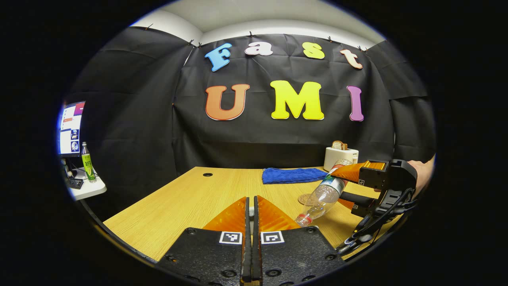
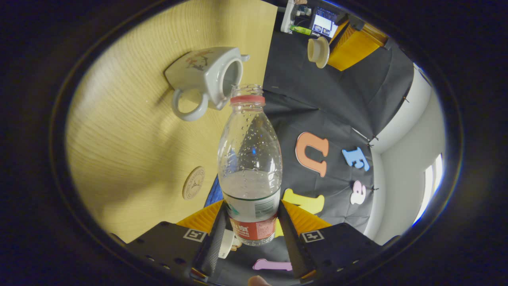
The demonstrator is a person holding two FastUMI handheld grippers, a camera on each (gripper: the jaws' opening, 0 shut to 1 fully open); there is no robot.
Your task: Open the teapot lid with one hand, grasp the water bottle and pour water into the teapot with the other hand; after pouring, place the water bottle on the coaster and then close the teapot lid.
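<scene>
My right gripper is shut on the lower part of a clear water bottle that has a red neck ring, no cap and some water inside. The bottle's open mouth points at the opening of the white teapot, which stands lidless on the wooden table. In the left gripper view the bottle slants neck-down in the right gripper. My left gripper has its fingers together. The right gripper view shows the white teapot lid held up at that gripper's tips. A round coaster lies on the table.
A blue cloth and a white toaster with bread sit at the table's far edge. The coaster lies just behind the bottle. A side desk at the left carries a monitor and a green bottle.
</scene>
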